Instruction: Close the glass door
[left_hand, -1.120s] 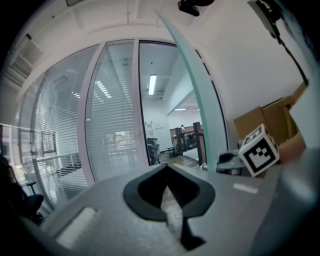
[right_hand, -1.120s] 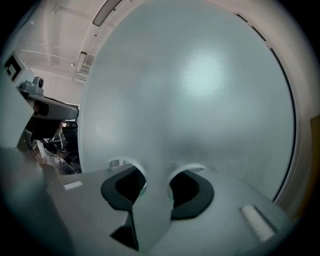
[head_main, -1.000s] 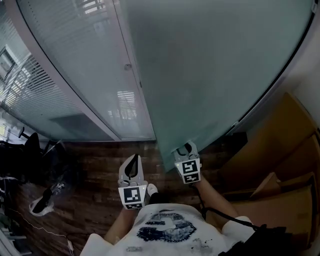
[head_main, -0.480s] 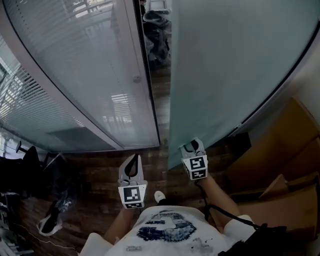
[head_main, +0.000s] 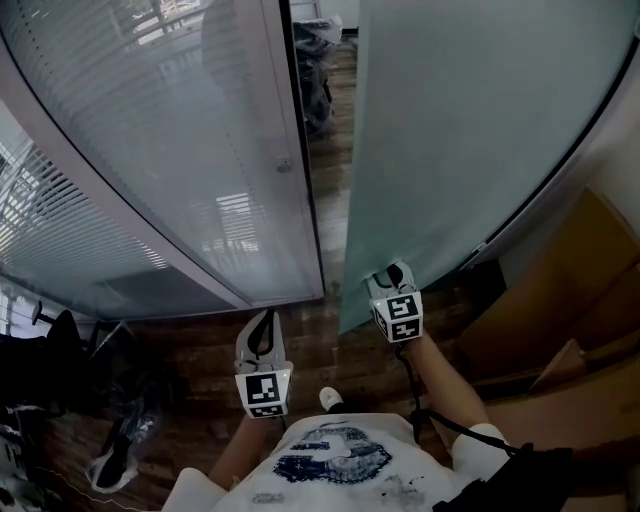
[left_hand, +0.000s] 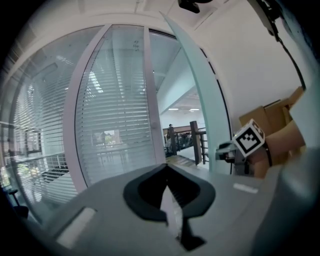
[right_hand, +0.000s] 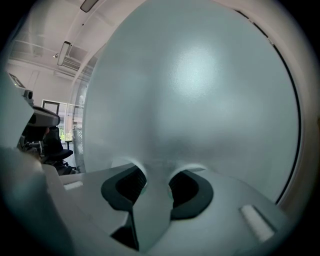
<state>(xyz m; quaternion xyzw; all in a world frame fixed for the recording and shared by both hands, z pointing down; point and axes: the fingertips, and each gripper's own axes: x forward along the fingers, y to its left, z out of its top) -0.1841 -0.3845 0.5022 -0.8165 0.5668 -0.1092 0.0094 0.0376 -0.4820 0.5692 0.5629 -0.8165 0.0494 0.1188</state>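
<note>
1. The glass door (head_main: 470, 120) is seen at the right of the head view as a frosted, pale green leaf. It is shown ajar: a narrow gap is left between its free edge and the frame post (head_main: 292, 150).
2. Through this gap, a strip of wooden floor (head_main: 332, 160) is visible beyond the doorway.
3. The right gripper (head_main: 392, 275) is placed at the free edge of the door, low on the leaf.
4. In the right gripper view, the edge of the door is seen running between the two jaws. The jaws are clamped on it, with one pad on each face of the glass.
5. The left gripper (head_main: 264, 322) is held apart from the door, to the left of the right gripper and nearer to the person, above the floor. It is pointed toward the fixed glazed panel (head_main: 170, 150), behind which slatted blinds are seen.
6. In the left gripper view, the jaws are seen brought together, with nothing between them.
7. In the same view, the door's edge appears at the right, and the marker cube (left_hand: 248, 139) of the right gripper is seen just beside it.
8. Cardboard boxes (head_main: 560, 310) are seen to the right of the door.
9. At the bottom of the head view, the person's printed shirt (head_main: 330, 460) and the tip of one shoe (head_main: 330, 398) are visible.
</note>
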